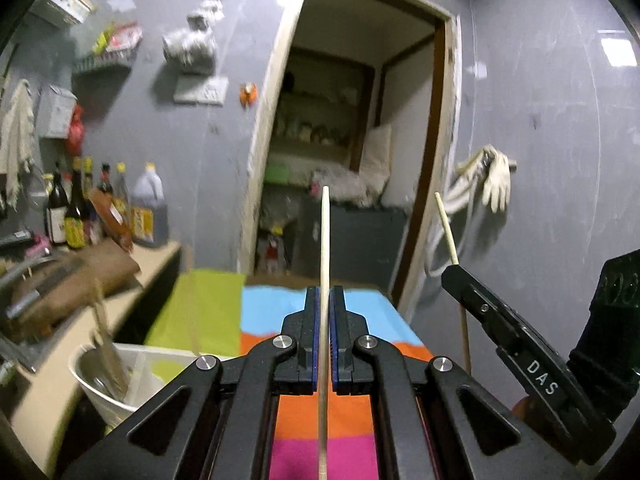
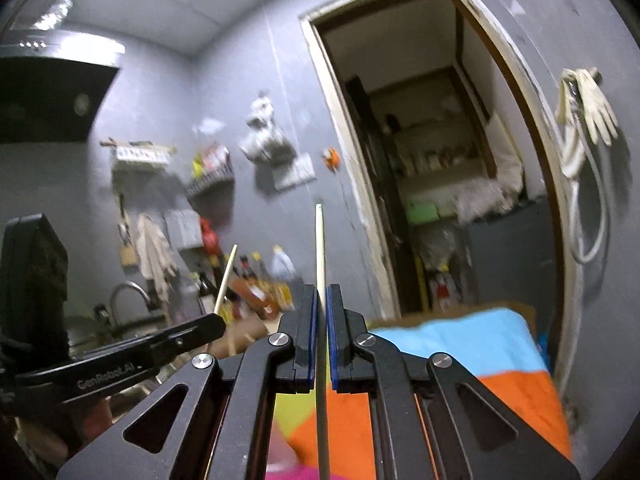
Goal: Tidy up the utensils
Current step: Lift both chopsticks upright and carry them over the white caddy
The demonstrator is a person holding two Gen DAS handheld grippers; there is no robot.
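Both grippers are seen clamped, one chopstick each.

Between the blue pads of the left gripper [image 1: 325, 292] a pale wooden chopstick [image 1: 325, 240] is pinched near mid-length, its tip projecting ahead; the right gripper [image 2: 322, 290] is closed likewise on a second chopstick [image 2: 319, 248]. Below both lies a striped cloth [image 1: 360, 312]; a white holder [image 1: 120, 376] sits lower left. Each stick is judged light, stiff and smooth, so slipping or pivoting is likely unless gripped at the middle.

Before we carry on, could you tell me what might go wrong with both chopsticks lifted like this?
1. Each claw, left and right, pinches one thin chopstick mid-length; it could pivot or slip out.
2. The tips stand near each other and may collide.
3. The white holder sits low to the left; a drop could miss it.
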